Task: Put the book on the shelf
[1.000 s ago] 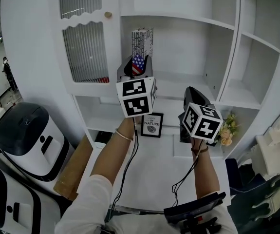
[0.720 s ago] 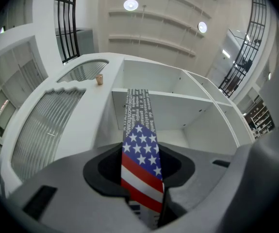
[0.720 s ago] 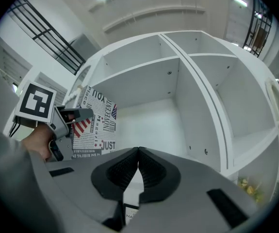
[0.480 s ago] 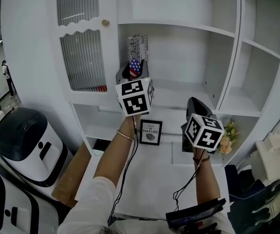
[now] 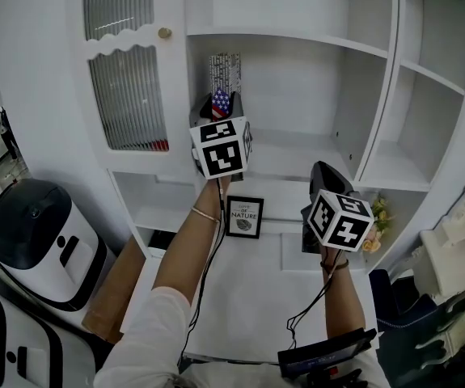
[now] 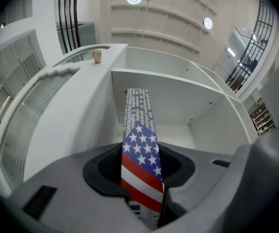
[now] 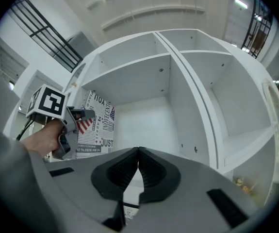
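The book point(image 5: 224, 73), with a stars-and-stripes spine and black-and-white print, stands upright at the left side of the middle shelf compartment point(image 5: 297, 158). My left gripper point(image 5: 221, 110) is shut on its lower spine; the left gripper view shows the book point(image 6: 139, 154) squeezed between the pads of that gripper point(image 6: 141, 181). Whether its bottom edge rests on the shelf board is hidden. From the right gripper view, the book point(image 7: 99, 123) and the left gripper point(image 7: 73, 119) sit at the compartment's left wall. My right gripper point(image 5: 321, 172) hangs lower right, its jaws point(image 7: 138, 152) shut and empty.
A ribbed-glass cabinet door point(image 5: 127, 79) adjoins the compartment on the left. One shelf below stand a framed "NATURE" picture point(image 5: 244, 217) and flowers point(image 5: 375, 221). Further white compartments point(image 5: 430, 111) open to the right. White and black appliances point(image 5: 42, 233) stand at lower left.
My left gripper has risen a little towards the shelf with the book in it. The right gripper has stayed about where it was.
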`<control>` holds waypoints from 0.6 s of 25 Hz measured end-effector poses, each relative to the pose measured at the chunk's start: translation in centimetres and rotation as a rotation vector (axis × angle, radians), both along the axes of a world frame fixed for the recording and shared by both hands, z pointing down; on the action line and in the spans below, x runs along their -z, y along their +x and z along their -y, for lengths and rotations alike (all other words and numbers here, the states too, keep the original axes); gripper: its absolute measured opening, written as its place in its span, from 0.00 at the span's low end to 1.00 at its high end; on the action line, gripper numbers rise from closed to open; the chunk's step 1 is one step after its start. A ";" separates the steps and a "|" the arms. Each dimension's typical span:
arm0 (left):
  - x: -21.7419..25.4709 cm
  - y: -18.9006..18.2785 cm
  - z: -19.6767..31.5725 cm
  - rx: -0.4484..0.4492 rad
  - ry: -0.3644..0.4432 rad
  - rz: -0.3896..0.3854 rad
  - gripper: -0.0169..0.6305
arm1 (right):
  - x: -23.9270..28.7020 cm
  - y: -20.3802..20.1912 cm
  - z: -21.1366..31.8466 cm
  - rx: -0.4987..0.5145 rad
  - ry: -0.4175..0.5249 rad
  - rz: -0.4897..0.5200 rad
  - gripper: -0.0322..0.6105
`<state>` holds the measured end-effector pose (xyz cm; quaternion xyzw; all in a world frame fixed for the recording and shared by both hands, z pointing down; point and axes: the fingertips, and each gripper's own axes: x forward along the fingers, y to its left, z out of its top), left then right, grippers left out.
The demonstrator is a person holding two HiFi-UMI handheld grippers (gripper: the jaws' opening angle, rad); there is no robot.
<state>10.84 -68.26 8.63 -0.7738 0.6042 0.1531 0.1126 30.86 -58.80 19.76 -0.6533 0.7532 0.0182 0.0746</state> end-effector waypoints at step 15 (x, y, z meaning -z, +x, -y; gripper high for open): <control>-1.0 0.5 0.9 -0.020 -0.078 0.023 0.28 | -0.3 0.6 -1.0 -0.011 -0.002 0.024 0.08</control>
